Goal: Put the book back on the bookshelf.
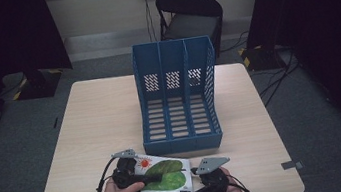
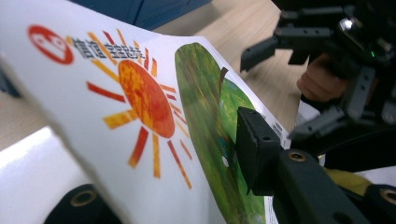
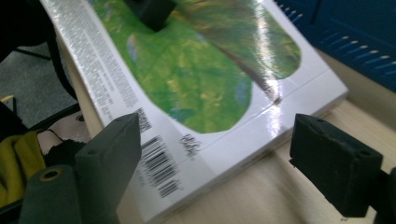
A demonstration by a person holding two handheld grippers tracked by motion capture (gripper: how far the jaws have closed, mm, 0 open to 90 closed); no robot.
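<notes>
Jaws first: my left gripper (image 1: pixel 156 178) is clamped on the book (image 1: pixel 167 179), one pad on the cover over the green leaf pic, the other under it, so the grip bites the book's left part w/ the cover facing up. In the left gripper view the upper pad (image 2: pixel 254 149) sits flat on the glossy cover just right of the orange sun. My right gripper (image 3: pixel 219 172) is wide open, nothing pinched; its two pads stand either side of the book's near right corner, not touching it as far as I can tell. I read that as lining up for a 2nd grip, prob. so the book can be lifted level w/ two hands instead of drooping from one side. The book lies at the near edge of the table (image 1: pixel 100 116), just in front of the blue file rack (image 1: pixel 177 95), which stands upright w/ three slots open toward me; likely that's where the book goes, standing on edge. Writing: a row of orange characters runs along the top of the cover next to a red round logo, too tilted and blurred for me to read. In the right gripper view there's a barcode at the corner, a small scribbled signature beside it, and a block of fine print along the edge, all too small to make out.
</notes>
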